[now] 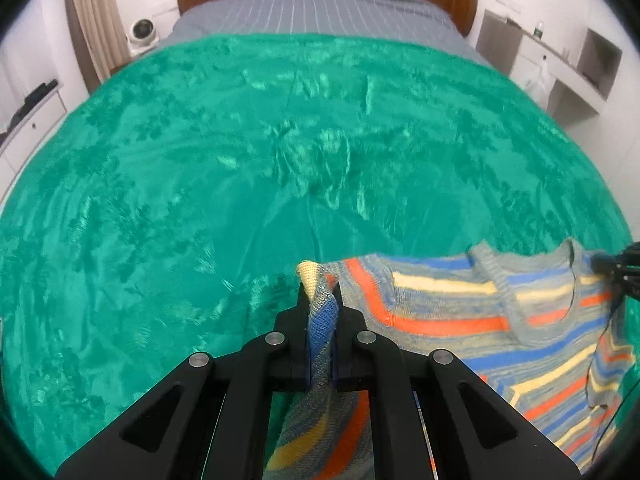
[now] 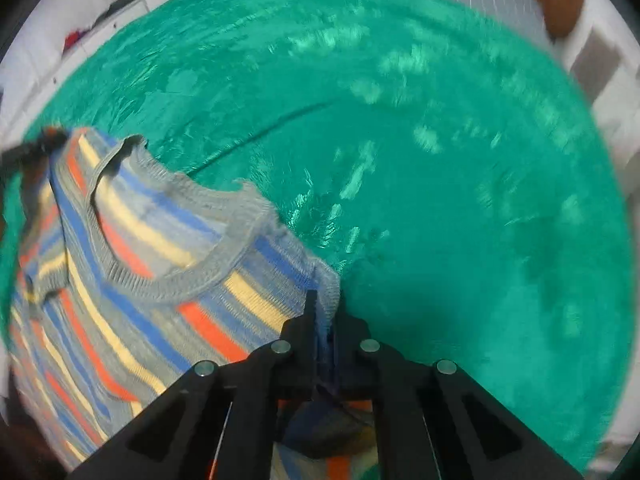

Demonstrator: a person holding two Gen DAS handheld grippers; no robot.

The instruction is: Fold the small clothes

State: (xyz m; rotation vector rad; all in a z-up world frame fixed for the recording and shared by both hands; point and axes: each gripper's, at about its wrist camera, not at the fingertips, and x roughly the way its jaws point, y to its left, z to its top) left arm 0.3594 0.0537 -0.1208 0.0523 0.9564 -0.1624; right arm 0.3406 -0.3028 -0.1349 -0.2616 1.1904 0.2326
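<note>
Left wrist: gripper (image 1: 320, 292) pinching sweater (image 1: 500, 312) edge, blanket (image 1: 240, 160)

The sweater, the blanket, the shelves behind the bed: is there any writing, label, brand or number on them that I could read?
None can be read.
Sweater: only stripes, no tag or print in view.
Blanket: plain green, no text.
Left gripper and right gripper: black fingers, no markings seen.
Shelves: small things there, too small and blurred to show any lettering.
Fan: no legible brand.
</note>
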